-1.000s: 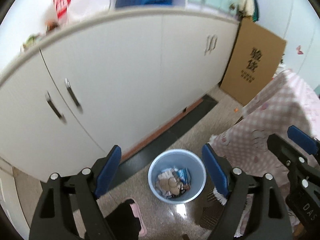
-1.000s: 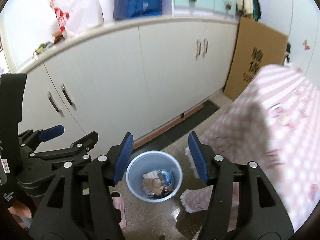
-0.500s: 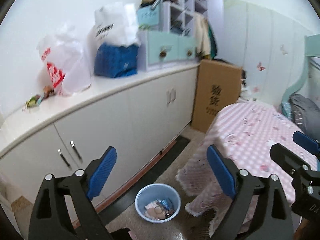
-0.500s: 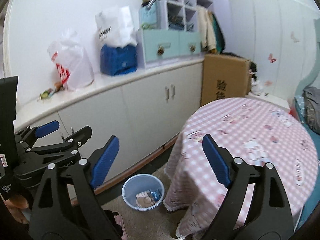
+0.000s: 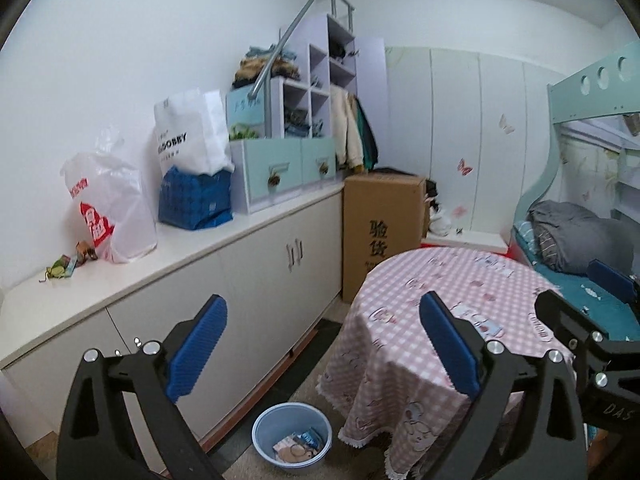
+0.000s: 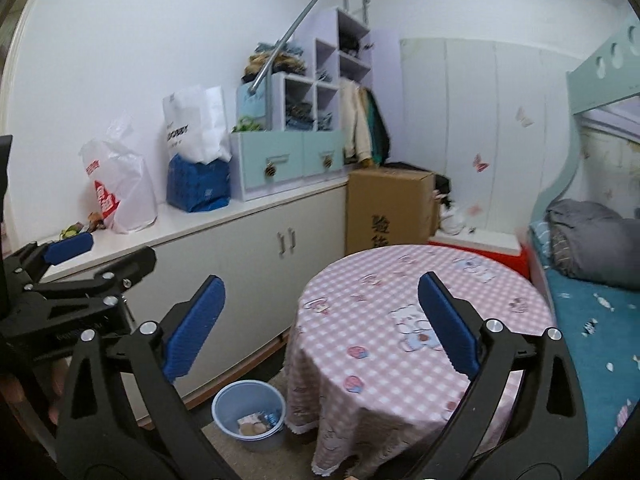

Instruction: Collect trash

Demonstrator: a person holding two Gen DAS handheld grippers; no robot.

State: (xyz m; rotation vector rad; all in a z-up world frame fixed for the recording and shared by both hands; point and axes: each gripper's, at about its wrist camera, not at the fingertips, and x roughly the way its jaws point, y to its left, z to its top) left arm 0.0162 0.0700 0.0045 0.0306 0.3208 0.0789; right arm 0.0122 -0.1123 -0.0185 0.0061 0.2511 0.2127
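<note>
A pale blue bin (image 5: pixel 292 436) stands on the floor between the white cabinets and the round table; it also shows in the right wrist view (image 6: pixel 249 414). Wrappers and paper trash (image 5: pixel 298 446) lie inside it. My left gripper (image 5: pixel 322 344) is open and empty, held high above the bin. My right gripper (image 6: pixel 320 324) is open and empty, over the edge of the table. Each gripper shows at the side of the other's view. Small wrappers (image 5: pixel 66 264) lie on the counter at the left.
A round table with a pink checked cloth (image 6: pixel 420 320) stands right of the bin. White cabinets (image 5: pixel 256 292) carry plastic bags (image 5: pixel 112 208), a blue bag and drawer units. A cardboard box (image 5: pixel 380 232) stands in the corner. A bunk bed (image 6: pixel 592 288) is at the right.
Both grippers have risen and tilted up from just over the bin. The bin now sits small and low in both views, and the table top and room have come into view.
</note>
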